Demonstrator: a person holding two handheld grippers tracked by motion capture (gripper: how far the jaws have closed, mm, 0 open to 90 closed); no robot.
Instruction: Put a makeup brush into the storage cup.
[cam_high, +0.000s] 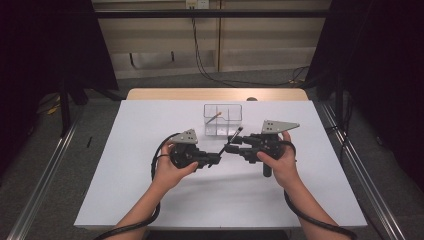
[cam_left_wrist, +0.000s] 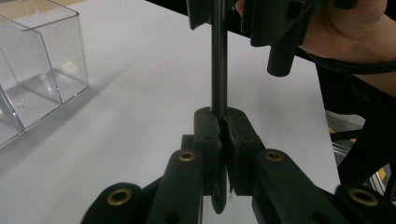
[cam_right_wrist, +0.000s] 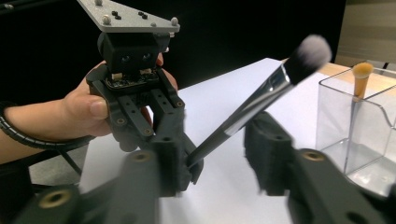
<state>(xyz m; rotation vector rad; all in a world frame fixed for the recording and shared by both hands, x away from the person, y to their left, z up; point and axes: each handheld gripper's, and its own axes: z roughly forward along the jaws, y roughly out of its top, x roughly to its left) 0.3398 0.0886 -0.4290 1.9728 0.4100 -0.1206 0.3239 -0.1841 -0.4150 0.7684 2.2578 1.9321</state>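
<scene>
Clearly a handover: the left gripper (cam_left_wrist: 220, 122) is clamped on the handle end of a black makeup brush (cam_right_wrist: 247, 109), held above the white table (cam_high: 150, 200) in front of the clear organizer (cam_high: 223, 120). The right gripper (cam_right_wrist: 219, 154) has its jaws around the shaft, not yet pressing. Best to close squarely mid-handle before the left lets go, then keep the bristles up.

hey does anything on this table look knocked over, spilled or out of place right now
Nothing stands out. The clear organizer stands upright on the white table with a small brush inside. The black makeup brush is off the table, clamped by the left hand-held gripper, its shaft between the right hand-held gripper's jaws.
</scene>
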